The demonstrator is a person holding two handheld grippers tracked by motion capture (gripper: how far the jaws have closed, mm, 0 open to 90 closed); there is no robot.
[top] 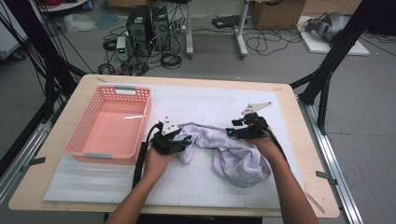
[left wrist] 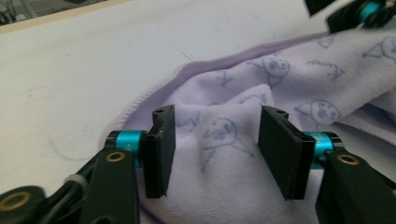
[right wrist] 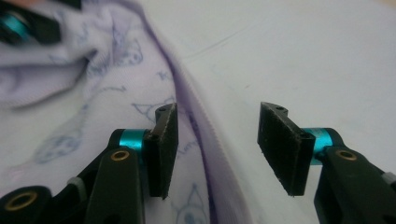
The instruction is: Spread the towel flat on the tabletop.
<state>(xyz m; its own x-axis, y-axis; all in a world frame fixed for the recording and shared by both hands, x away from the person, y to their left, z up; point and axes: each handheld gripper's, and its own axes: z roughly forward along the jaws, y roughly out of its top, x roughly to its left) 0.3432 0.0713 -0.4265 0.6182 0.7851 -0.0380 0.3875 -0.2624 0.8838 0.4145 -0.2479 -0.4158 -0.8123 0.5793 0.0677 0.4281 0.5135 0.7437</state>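
A crumpled lilac towel (top: 233,154) with small blue cartoon prints lies on the white mat. My left gripper (top: 187,141) is at the towel's left end, and in the left gripper view its jaws (left wrist: 215,144) stand open with a fold of the towel (left wrist: 224,140) lying between them; the pads do not press on it. My right gripper (top: 233,132) is at the towel's upper right edge. Its jaws (right wrist: 217,144) are open over the stitched hem of the towel (right wrist: 205,140), one pad above the cloth and the other above the bare mat.
A pink plastic basket (top: 88,135) stands on the left of the table, close to my left hand. The white mat (top: 205,102) covers most of the wooden tabletop. Black frame posts rise at both sides; computers and cables lie on the floor beyond.
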